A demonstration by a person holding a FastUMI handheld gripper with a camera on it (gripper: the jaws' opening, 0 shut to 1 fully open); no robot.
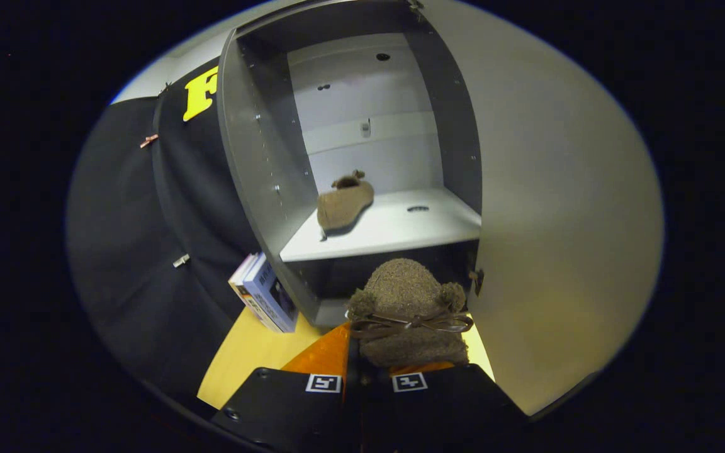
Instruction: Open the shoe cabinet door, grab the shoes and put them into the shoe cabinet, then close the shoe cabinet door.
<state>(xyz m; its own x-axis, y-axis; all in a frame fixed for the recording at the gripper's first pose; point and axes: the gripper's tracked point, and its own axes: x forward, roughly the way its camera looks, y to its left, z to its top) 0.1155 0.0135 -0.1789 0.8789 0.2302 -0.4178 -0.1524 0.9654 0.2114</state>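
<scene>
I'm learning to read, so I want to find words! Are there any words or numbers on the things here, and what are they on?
Books beside the cabinet: print on the covers, too blurred to read.
Small tag on the cabinet's back wall: too small to read.
Square markers on the gripper: patterns, no words.
Shoe clamped between the gripper's fingers: no writing on it.

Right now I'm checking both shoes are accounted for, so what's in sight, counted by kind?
Shoes: 2, one on the cabinet shelf, one held between the gripper's fingers
Cabinets: 1, door open
Books: 2, leaning beside the cabinet
Total: 5
</scene>
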